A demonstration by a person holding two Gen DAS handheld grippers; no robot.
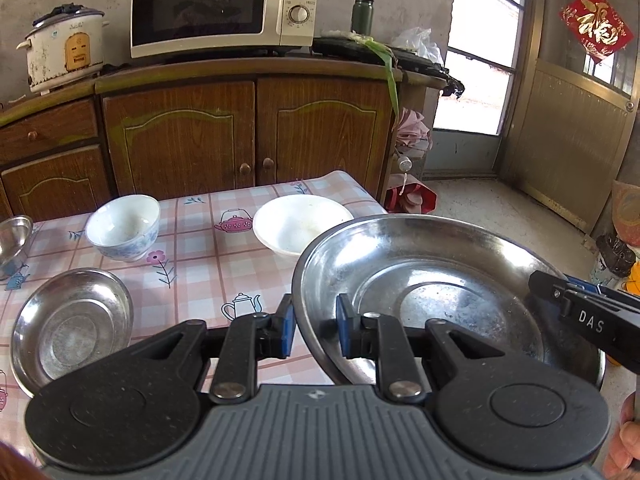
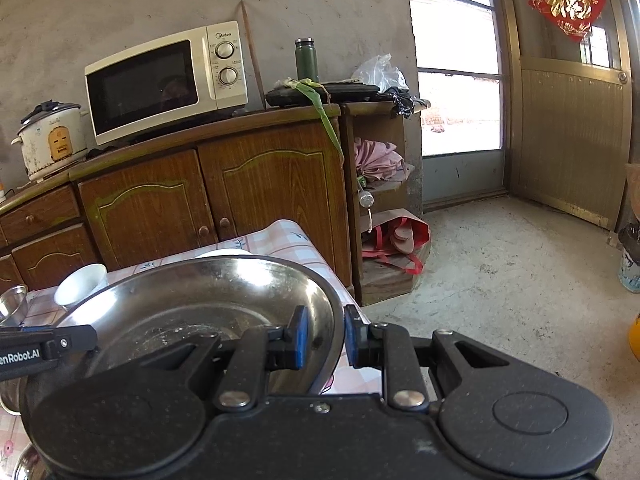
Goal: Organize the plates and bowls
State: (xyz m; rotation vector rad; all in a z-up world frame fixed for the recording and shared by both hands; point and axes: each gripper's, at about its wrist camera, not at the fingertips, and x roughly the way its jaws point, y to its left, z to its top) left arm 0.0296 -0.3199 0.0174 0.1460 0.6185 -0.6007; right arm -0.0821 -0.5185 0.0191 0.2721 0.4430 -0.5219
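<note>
1. Big steel plate (image 1: 432, 292) hangs off the desk's (image 1: 200, 248) 3 o'clock edge, both grippers sharing it!
2. Left gripper (image 1: 316, 328) jaws straddle its 9 o'clock rim, right gripper (image 2: 325, 338) the 3 o'clock rim; neither visibly clenched.
3. Small steel plate (image 1: 70, 326) waits at 9 o'clock, the likely stacking spot.

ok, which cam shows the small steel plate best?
Left wrist: the small steel plate sits fully visible on the table, left of the tongs. Right wrist shows none of it that I can identify; the big steel plate fills that side.
</note>
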